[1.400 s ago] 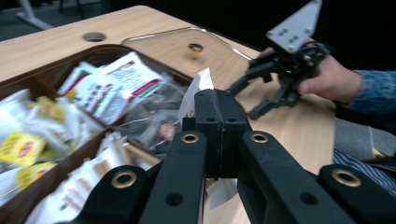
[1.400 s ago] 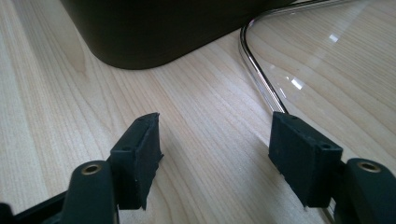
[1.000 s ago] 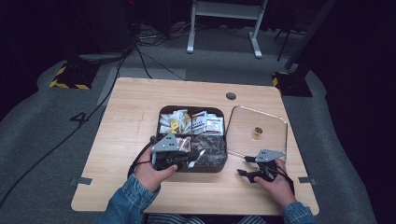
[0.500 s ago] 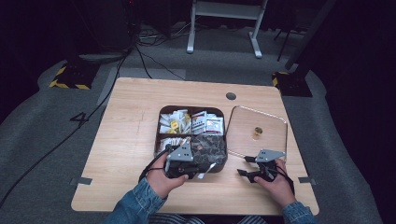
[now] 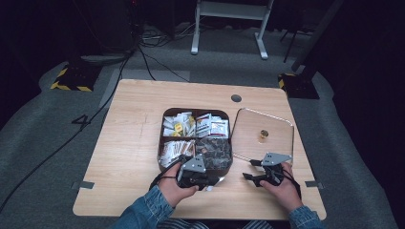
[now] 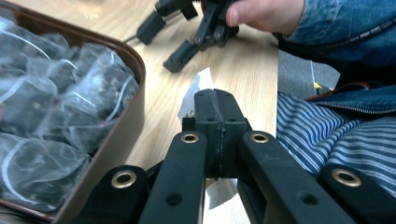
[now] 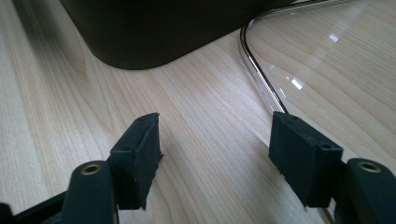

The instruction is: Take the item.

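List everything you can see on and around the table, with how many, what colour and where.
Table: one, light wood, centre of the high view.
Box: one, brown, four compartments, mid-table.
Dark tea bags: many, clear mesh with dark contents, box's near right compartment.
Light sachets: many, white, yellow and red, in the other three compartments.
Lid: one, clear with a small brown knob, flat on the table right of the box.
White packet: one, pinched in the left claw, just off the box's near edge.
Left claw: black, jaws shut on the packet.
Right claw: black, jaws open above bare wood beside the lid's near corner.
Sleeves: two, blue denim, bottom edge.
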A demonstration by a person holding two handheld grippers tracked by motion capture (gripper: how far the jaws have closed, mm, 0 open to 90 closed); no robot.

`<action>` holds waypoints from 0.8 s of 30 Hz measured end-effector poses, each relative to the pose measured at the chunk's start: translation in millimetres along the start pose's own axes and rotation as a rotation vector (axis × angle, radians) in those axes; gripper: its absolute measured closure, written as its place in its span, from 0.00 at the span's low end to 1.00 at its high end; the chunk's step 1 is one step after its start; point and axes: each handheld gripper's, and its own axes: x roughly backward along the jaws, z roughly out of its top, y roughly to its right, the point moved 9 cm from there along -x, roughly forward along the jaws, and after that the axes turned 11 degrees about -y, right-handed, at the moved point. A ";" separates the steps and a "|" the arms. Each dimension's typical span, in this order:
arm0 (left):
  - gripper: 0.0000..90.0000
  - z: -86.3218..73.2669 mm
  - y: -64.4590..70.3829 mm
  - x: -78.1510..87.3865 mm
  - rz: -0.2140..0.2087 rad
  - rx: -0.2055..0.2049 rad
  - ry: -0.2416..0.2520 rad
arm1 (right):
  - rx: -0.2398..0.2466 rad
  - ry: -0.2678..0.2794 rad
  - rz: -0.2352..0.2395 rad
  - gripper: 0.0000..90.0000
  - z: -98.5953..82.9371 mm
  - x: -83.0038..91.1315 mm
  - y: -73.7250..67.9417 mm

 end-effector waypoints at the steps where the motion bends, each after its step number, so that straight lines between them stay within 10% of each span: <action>1: 1.00 -1.3 -0.1 -2.2 -0.005 -0.001 -0.010 | 0.000 0.000 0.000 0.38 0.0 0.0 0.0; 24: 0.99 -21.6 1.3 -31.3 0.004 -0.024 -0.134 | 0.001 -0.001 0.000 0.37 0.4 -0.4 0.5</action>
